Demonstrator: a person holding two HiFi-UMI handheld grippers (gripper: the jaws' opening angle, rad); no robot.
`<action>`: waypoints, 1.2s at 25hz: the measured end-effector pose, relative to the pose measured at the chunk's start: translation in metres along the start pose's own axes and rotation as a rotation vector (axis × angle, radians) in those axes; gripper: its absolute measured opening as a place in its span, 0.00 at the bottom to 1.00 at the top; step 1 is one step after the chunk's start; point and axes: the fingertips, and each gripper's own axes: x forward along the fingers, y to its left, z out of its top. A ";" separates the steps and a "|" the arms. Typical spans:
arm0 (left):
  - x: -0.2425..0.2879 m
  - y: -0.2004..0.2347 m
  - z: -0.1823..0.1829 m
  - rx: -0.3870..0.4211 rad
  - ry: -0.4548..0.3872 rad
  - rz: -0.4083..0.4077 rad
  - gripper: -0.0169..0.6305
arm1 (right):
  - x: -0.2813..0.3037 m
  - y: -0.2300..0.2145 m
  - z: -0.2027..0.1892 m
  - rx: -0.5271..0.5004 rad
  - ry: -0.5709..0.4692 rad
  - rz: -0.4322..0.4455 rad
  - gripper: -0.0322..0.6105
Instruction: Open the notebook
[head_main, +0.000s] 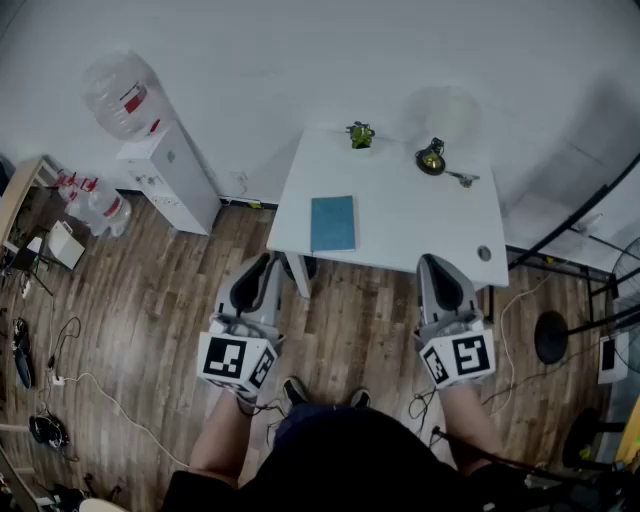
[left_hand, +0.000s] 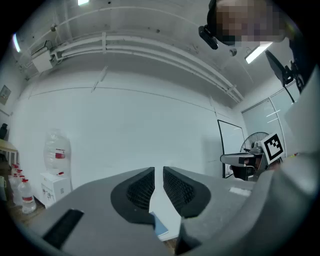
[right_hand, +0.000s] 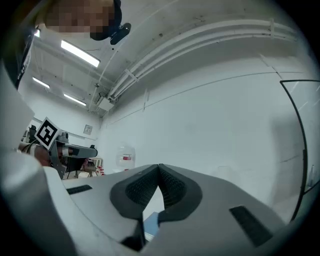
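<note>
A closed blue notebook (head_main: 332, 223) lies flat on the left half of the white table (head_main: 400, 215). Both grippers are held level in front of the table's near edge, short of the notebook. My left gripper (head_main: 260, 266) is at the table's left corner; its jaws stand a narrow gap apart with nothing between them (left_hand: 158, 174). Below that gap a corner of the notebook (left_hand: 160, 225) shows. My right gripper (head_main: 432, 262) is near the right front edge, its jaw tips touching and empty (right_hand: 159, 168). A strip of the notebook (right_hand: 151, 220) shows under them.
At the table's far edge stand a small green object (head_main: 360, 134) and a black-and-gold object (head_main: 432, 157). A small round thing (head_main: 485, 253) sits at its right front corner. A water dispenser (head_main: 165, 170) stands left, a round stand base (head_main: 550, 337) right, cables on the wooden floor.
</note>
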 end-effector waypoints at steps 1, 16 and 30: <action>0.000 -0.005 -0.001 0.005 -0.002 0.003 0.11 | -0.003 -0.002 0.000 -0.004 -0.004 0.004 0.05; -0.001 -0.056 0.001 0.021 -0.009 0.088 0.10 | -0.036 -0.054 -0.005 0.063 -0.046 0.030 0.14; -0.015 0.007 -0.059 -0.025 0.108 0.152 0.32 | 0.005 -0.057 -0.081 0.253 0.094 0.020 0.32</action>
